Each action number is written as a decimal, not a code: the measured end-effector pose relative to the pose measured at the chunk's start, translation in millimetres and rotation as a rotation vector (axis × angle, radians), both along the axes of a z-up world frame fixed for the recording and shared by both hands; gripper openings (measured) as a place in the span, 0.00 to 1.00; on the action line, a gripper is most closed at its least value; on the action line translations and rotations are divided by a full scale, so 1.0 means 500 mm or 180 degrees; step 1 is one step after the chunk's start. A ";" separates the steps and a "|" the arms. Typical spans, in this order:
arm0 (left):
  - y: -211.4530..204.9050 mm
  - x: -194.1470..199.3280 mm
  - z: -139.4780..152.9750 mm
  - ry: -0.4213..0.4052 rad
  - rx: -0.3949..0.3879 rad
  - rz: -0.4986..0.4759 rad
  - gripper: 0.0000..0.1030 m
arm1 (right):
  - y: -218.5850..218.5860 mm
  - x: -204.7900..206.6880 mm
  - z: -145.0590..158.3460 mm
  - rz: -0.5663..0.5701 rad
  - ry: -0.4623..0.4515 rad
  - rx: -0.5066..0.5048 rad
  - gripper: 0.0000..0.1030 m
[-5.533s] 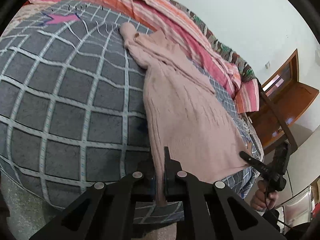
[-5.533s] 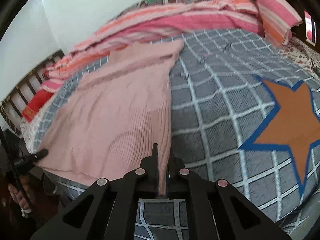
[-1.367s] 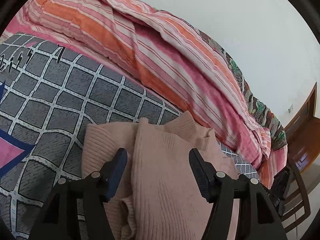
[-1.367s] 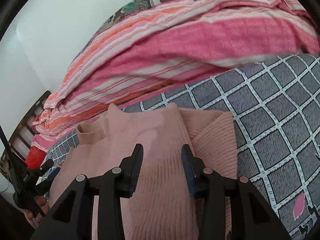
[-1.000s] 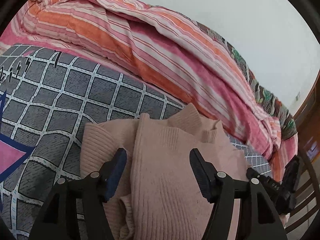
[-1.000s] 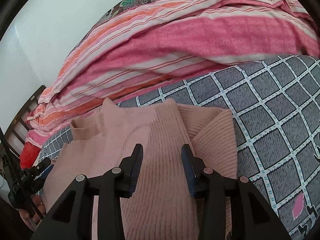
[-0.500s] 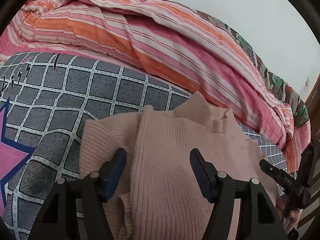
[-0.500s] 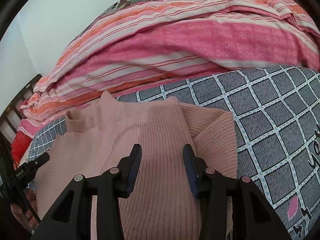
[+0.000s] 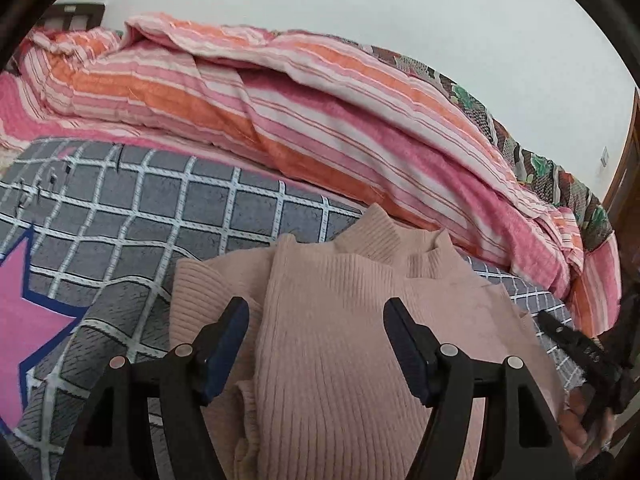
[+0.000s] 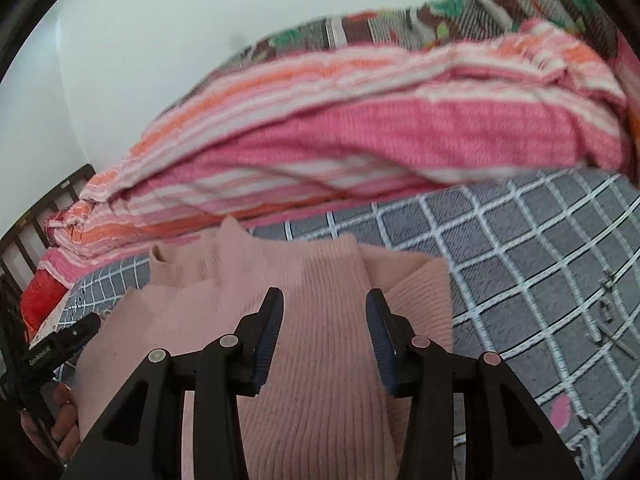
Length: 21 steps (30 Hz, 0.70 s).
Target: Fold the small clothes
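A pale pink ribbed knit sweater [image 9: 344, 344] lies on the grey checked bedspread [image 9: 168, 208], its lower half folded up over the top so the hem lies near the collar [image 9: 384, 240]. My left gripper [image 9: 316, 312] is open and empty just above the sweater's left side. My right gripper [image 10: 324, 300] is open and empty above the sweater [image 10: 320, 380] near its right side. Each gripper shows at the edge of the other's view.
A rolled pink and orange striped quilt [image 9: 320, 112] lies along the back by the white wall. A pink star [image 9: 24, 312] is printed on the bedspread at left. A dark wooden bed frame [image 10: 36, 216] stands at the far left of the right wrist view.
Both grippers, shut on the hem 5.5 s ago, carried it up to the collar and let go. Over the last second they stayed open and drew slightly back.
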<state>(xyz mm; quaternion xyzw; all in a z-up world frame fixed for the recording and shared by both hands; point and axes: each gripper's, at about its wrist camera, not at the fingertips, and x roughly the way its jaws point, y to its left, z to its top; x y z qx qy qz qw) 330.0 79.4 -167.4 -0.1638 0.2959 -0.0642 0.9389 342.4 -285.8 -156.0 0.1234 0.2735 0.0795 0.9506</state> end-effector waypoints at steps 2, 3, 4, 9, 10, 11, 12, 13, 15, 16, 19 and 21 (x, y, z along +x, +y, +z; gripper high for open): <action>-0.005 -0.007 0.006 -0.0008 0.0083 0.0002 0.66 | 0.002 -0.016 0.019 -0.0024 -0.0027 -0.0088 0.41; -0.007 -0.010 0.009 0.0033 0.0131 -0.0001 0.66 | 0.004 -0.027 0.027 -0.0046 -0.0011 -0.0150 0.41; -0.006 -0.018 0.012 0.0070 0.0151 -0.0005 0.66 | 0.004 -0.042 0.035 -0.0054 -0.0004 -0.0190 0.41; 0.017 -0.104 0.034 0.0035 0.0062 0.0015 0.66 | -0.005 -0.147 0.058 0.0054 -0.0079 -0.0322 0.41; 0.022 -0.121 0.038 0.0054 0.0051 0.0032 0.66 | -0.008 -0.170 0.059 0.0058 -0.0084 -0.0370 0.41; 0.029 -0.142 0.042 0.0083 0.0024 0.0038 0.66 | -0.011 -0.192 0.058 0.0058 -0.0088 -0.0410 0.41; 0.035 -0.158 0.044 0.0102 0.0003 0.0039 0.66 | -0.014 -0.210 0.057 0.0056 -0.0079 -0.0443 0.41; 0.040 -0.175 0.047 0.0112 -0.0017 0.0047 0.66 | -0.017 -0.230 0.055 0.0055 -0.0050 -0.0473 0.41; 0.049 -0.208 0.047 0.0138 -0.0033 0.0075 0.66 | -0.027 -0.266 0.047 0.0047 0.0005 -0.0504 0.41; 0.053 -0.226 0.043 0.0167 -0.0077 0.0073 0.66 | -0.030 -0.283 0.040 0.0022 0.0032 -0.0524 0.41; 0.061 -0.264 0.027 0.0244 -0.0215 0.0026 0.66 | -0.038 -0.315 0.017 0.0024 0.0153 -0.0492 0.41; 0.065 -0.288 0.010 0.0288 -0.0340 -0.0040 0.66 | -0.043 -0.328 0.001 0.0058 0.0271 -0.0434 0.41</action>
